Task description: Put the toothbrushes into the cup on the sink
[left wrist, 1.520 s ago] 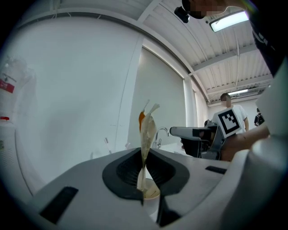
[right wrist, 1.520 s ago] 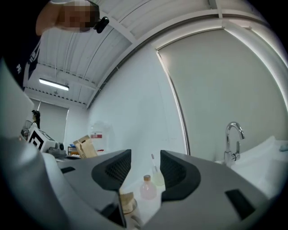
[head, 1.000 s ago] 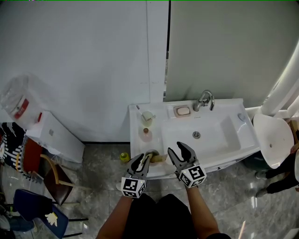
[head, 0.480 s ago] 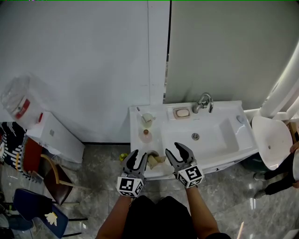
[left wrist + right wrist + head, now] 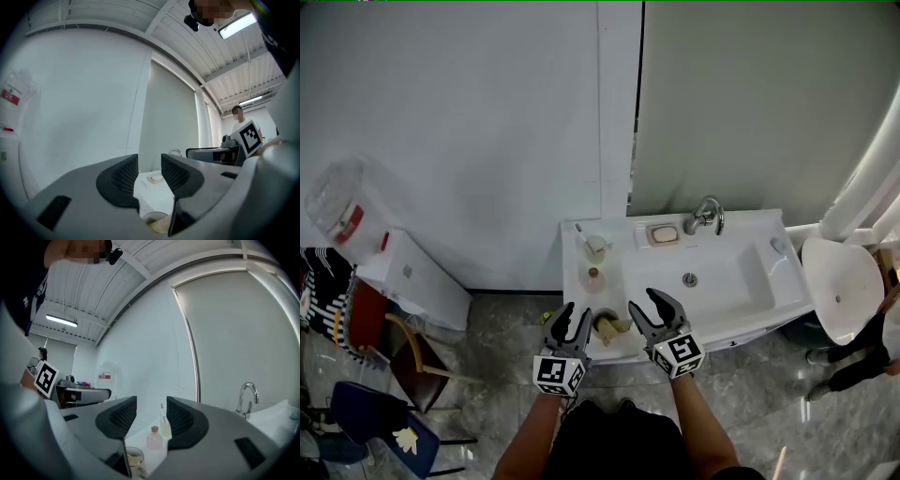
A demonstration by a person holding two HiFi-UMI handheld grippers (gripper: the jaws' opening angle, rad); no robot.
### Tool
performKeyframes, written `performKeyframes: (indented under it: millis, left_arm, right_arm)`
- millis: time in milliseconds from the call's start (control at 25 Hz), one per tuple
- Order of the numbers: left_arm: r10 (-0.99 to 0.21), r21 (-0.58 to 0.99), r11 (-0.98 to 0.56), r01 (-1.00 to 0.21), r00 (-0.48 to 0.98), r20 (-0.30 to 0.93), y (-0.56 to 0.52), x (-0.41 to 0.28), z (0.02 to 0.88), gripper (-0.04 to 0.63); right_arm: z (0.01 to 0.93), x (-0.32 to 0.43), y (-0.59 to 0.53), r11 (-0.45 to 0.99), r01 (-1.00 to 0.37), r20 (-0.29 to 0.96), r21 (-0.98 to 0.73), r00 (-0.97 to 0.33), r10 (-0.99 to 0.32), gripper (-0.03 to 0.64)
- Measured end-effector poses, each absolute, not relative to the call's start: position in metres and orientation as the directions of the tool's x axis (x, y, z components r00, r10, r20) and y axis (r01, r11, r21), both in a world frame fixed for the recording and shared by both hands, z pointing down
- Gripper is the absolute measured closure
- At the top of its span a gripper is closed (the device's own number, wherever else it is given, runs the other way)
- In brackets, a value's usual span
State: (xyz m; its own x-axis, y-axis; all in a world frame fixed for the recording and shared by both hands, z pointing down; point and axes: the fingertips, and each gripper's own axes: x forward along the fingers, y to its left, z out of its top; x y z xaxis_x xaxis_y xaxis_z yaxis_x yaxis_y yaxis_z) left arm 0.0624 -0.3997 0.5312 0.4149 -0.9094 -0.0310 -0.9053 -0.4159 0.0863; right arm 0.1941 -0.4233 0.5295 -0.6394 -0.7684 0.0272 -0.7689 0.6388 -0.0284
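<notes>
With tan toothbrush handles point(image 5: 619, 326) seen resting in the cup point(image 5: 602, 323) at the near-left corner of the sink point(image 5: 741, 277), the left gripper point(image 5: 570, 316), its jaws just opened, and the right gripper point(image 5: 646, 304) are held spread and empty, so the task is judged nearly finished.

Glossy, smooth white on the sink point(image 5: 741, 281) — ceramic by the look. Bright polished metal on the faucet point(image 5: 705, 214). Grey stone-patterned floor point(image 5: 502, 333), shiny enough to throw back light. Matt white on the wall point(image 5: 469, 112). Thin, crinkled clear plastic for the bag point(image 5: 342, 202). Matt grey plastic on the left gripper point(image 5: 150, 164) and right gripper point(image 5: 151, 408) — black, finely ribbed pads point(image 5: 125, 174). Translucent pinkish small bottle point(image 5: 152, 438) with a dull brown cap.
</notes>
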Motion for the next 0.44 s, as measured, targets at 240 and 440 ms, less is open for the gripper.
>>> performKeyframes:
  millis: [240,440]
  left_arm:
    - [-0.918,0.09,-0.397,-0.914,0.396,-0.026,-0.408,0.054,0.516,0.44]
    - [-0.924,0.09,-0.382,-0.92,0.381,-0.023,-0.413,0.045,0.503,0.44]
  right_arm:
    - [0.518,0.187,-0.426,0.653,-0.757,0.038,-0.026,-0.654,-0.756,0.407]
    - [0.506,0.182,-0.43,0.659,-0.751,0.038,-0.024,-0.66,-0.751,0.407]
